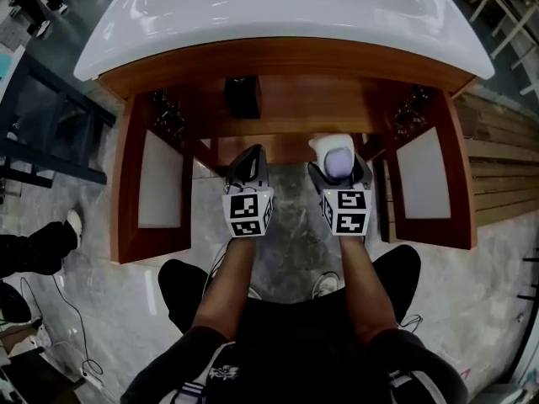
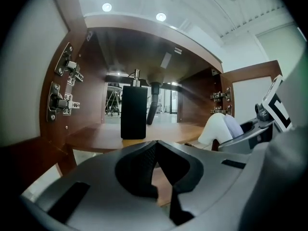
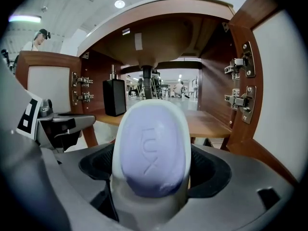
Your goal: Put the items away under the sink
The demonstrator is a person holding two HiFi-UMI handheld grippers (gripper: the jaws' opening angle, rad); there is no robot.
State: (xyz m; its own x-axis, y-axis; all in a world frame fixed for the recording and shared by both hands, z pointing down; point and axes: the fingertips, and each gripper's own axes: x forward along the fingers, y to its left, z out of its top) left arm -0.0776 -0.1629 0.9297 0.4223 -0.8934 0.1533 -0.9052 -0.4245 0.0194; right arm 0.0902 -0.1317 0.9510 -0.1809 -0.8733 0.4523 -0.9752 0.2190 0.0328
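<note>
Right gripper (image 1: pixel 338 170) is clamped on the white LUX bottle (image 3: pixel 151 150). The bottle sits between both jaws and sticks up above them, lilac end facing back at the gripper camera. It's held off the ground at the front edge of the cabinet shelf (image 2: pixel 96 137), right of centre, under the sink (image 1: pixel 278 15). Left gripper (image 2: pixel 156 146) has its jaws together with nothing in them, level with the right one. A black pump dispenser (image 2: pixel 133 111) stands upright further back on the shelf. Both cabinet doors (image 1: pixel 160 179) are swung open.

Bright overhead ceiling lights (image 2: pixel 160 17), glare on white sink top (image 1: pixel 278 7), dim cabinet interior (image 2: pixel 91 71), fisheye-dark corners.
</note>
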